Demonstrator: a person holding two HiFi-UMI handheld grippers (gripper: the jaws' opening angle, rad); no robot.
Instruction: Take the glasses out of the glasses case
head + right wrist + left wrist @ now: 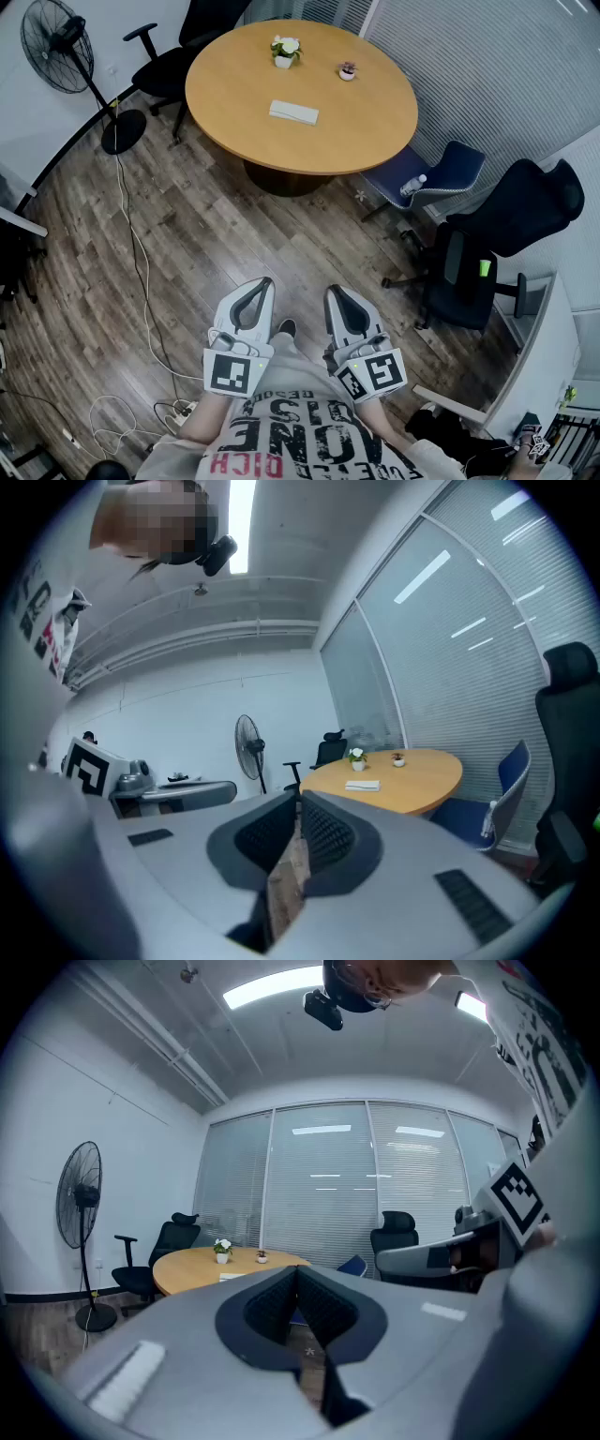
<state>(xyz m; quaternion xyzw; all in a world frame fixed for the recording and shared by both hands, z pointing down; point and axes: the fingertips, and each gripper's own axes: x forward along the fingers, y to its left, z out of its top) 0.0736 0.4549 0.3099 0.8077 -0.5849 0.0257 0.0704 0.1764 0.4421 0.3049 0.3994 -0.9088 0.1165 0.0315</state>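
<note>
I'm looking down on a dark wood plank floor (pixel 187 244), with the round wooden tabletop (pixel 361 122) well ahead of me, out of reach of both grippers. A black office chair (pixel 173 66) sits at its far left edge, a blue chair (pixel 450 169) is tucked against its right side, and another black chair (pixel 487 253) stands further right. A pedestal fan (pixel 61 42) stands on the floor to the left of the tabletop, and a pale cable (pixel 141 272) trails from it across the planks.

The left gripper (pixel 265 281) and right gripper (pixel 332 291) are held side by side close to my body, both roughly level over bare floor. In the left gripper view the fingers (pixel 267 1307) are clenched tip to tip with nothing between them. In the right gripper view the fingers (pixel 328 836) also meet at the tips, and only floor shows through the narrow slit below them.

A flat white oblong near the middle of the tabletop is what I take to be the glasses case (pixel 293 112). At this range I can't tell whether its lid is up. Beyond it stand a small potted plant (pixel 284 49) and a smaller pot (pixel 347 70), apart from each other. A water bottle (pixel 413 185) lies on the blue chair's seat.
</note>
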